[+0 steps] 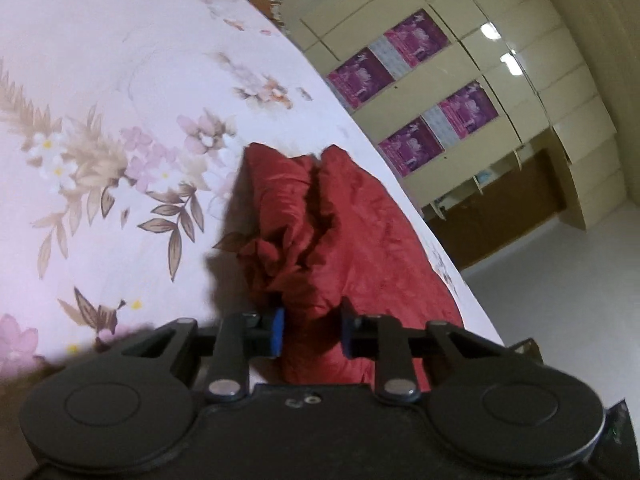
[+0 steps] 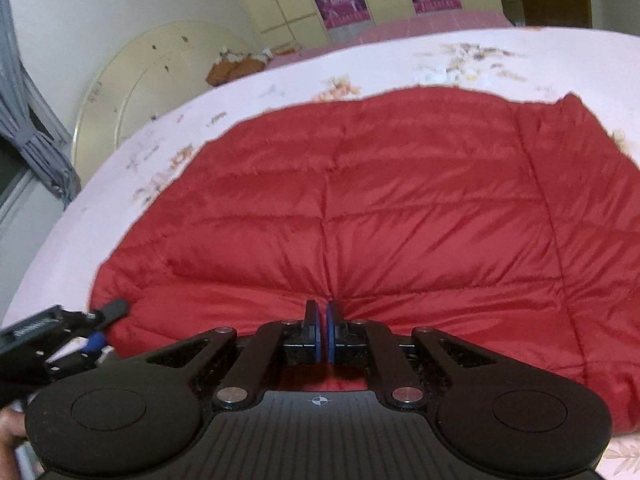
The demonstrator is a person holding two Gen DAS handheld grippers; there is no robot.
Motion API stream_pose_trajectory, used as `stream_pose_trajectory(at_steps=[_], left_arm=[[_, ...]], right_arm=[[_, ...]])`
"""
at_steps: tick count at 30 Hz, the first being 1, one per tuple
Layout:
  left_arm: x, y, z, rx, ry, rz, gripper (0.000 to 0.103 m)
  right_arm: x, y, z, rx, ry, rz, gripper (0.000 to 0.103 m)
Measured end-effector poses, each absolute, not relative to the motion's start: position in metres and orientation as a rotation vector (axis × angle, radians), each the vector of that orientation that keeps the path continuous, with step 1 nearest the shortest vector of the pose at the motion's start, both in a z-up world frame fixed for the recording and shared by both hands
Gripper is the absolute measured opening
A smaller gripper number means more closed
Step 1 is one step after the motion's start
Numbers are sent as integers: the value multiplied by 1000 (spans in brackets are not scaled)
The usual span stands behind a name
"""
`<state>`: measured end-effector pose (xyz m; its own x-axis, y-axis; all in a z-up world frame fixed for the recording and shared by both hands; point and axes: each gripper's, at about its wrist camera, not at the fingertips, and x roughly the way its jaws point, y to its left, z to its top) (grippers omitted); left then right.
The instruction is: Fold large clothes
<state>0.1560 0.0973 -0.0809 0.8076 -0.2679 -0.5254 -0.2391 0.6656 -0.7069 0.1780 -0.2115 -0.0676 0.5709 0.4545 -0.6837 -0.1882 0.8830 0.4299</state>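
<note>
A red quilted jacket (image 2: 400,200) lies spread flat on a floral bedsheet (image 2: 280,92). In the right wrist view my right gripper (image 2: 324,330) is shut at the jacket's near edge, and the fabric puckers toward its blue pads. My left gripper (image 2: 105,324) shows at the lower left, at the jacket's left corner. In the left wrist view a bunched fold of the red jacket (image 1: 340,232) fills the gap between the left gripper's (image 1: 313,332) blue pads, which press on it from both sides. The rest of that edge is hidden under the gripper body.
The floral bedsheet (image 1: 100,80) stretches away to the left of the jacket. A cream wardrobe with purple posters (image 1: 420,80) stands beyond the bed, past pale floor (image 1: 560,280). A cream headboard (image 2: 140,80) and grey curtain (image 2: 24,120) are on the left. A hand (image 2: 8,432) shows bottom left.
</note>
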Motion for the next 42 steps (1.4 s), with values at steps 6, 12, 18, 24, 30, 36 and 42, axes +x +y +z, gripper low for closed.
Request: stream_pose_trajectory(at_steps=[6,12,18,24,30,36,42], left_arm=[[139,96,-81,-883,697,42,90],[174,100,-94,-988,666,11,84],[192,106,-97,-1040,632,-33,22],[190,67,-28,-757,502,-203,20],[199,-2,23,-494,468,-329,20],[202,-64,37,-371,475,-410,20],[212,-117,31,-294,512,-459,20]], right_arm=[[172,-217,-58,347,884,378,5],[165,-216,-48,360,866,366,5],[170,-209,-46,349,866,351,5],[175,-203,-61,325,916,332,5],[176,-218,-74,433,921,351,5],[175,-237,-80,510,910,410,5],[151,-308,-58,600,800,383,5]])
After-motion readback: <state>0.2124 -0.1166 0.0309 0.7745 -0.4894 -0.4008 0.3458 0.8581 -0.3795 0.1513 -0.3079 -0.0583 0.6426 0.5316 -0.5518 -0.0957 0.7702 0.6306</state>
